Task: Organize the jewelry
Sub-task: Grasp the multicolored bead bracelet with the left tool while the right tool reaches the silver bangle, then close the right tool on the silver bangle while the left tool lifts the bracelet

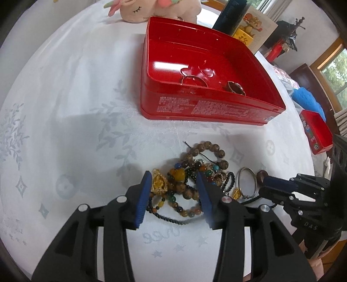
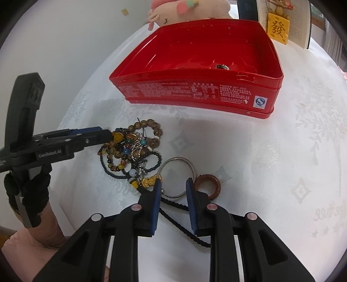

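Observation:
A tangled pile of beaded bracelets (image 1: 190,173) (image 2: 132,147) lies on the white tablecloth in front of an open red tin (image 1: 208,108) (image 2: 195,91). The tin holds a thin silver bangle (image 1: 193,80) and a dark ring (image 1: 235,87) (image 2: 222,66). My left gripper (image 1: 174,176) (image 2: 108,134) is open, its jaws down around the gold charm and amber beads of the pile. My right gripper (image 2: 173,183) (image 1: 263,182) is open, its jaws astride the near edge of a silver bangle (image 2: 177,162) (image 1: 247,182). A brown ring (image 2: 207,186) (image 1: 261,174) lies just right of it.
A pink plush toy (image 1: 151,8) (image 2: 190,10), a dark book (image 1: 233,16) and a card with a yellow tile (image 2: 278,29) stand behind the tin. A smaller red tin (image 1: 316,132) sits at the table's right edge. A black cord (image 2: 184,225) runs under my right gripper.

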A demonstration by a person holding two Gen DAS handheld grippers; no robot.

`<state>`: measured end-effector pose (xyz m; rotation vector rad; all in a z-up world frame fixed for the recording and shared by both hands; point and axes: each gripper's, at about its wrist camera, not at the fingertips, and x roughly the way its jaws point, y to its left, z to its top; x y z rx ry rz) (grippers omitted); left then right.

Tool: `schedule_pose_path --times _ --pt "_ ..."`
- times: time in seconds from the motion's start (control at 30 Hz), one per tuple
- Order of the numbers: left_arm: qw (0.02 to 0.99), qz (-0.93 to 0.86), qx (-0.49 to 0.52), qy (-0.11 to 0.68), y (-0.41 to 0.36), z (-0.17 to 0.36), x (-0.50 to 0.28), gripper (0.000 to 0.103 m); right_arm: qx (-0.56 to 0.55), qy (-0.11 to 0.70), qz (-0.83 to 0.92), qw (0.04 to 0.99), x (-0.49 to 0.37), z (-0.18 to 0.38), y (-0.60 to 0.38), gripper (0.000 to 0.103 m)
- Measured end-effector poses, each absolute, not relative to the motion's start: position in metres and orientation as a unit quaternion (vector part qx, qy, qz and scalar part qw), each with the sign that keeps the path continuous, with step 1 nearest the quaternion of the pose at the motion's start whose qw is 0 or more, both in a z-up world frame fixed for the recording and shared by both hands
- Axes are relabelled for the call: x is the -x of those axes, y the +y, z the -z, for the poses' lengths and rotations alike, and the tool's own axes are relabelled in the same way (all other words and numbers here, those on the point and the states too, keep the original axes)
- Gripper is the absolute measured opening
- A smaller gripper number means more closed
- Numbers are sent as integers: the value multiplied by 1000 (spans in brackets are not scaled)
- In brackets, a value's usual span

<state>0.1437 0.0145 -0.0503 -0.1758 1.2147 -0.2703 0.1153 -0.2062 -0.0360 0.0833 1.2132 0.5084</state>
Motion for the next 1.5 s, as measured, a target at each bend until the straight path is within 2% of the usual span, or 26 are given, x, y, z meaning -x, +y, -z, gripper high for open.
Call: schedule_pose_path --times 0.33,0.67,0.7,0.77,0.83,1.0,1.03,1.33,1.5 --pt "799 146 99 575 17 54 -144 38 -42 571 -237 785 -121 42 -206 23" --pt "787 139 112 590 19 69 -147 37 -38 573 -233 785 -125 44 -200 23" --pt "788 137 113 590 20 70 -147 34 -38 574 -233 784 -125 44 -200 23" --pt "789 139 115 587 20 69 -147 18 -37 575 -233 784 -126 45 -198 23" --pt "793 139 115 581 20 67 -145 13 -36 575 -232 783 -127 46 -198 23" --pt "805 142 115 564 21 60 -143 9 -37 575 -230 785 -127 44 -198 23" --pt "809 142 119 558 23 57 -142 6 -37 575 -229 785 -127 44 -199 23" --pt "842 133 134 505 48 23 -130 6 -37 574 -231 785 -127 42 -200 24" --pt "843 115 144 506 66 25 -134 6 -34 574 -234 784 -127 41 -199 24"
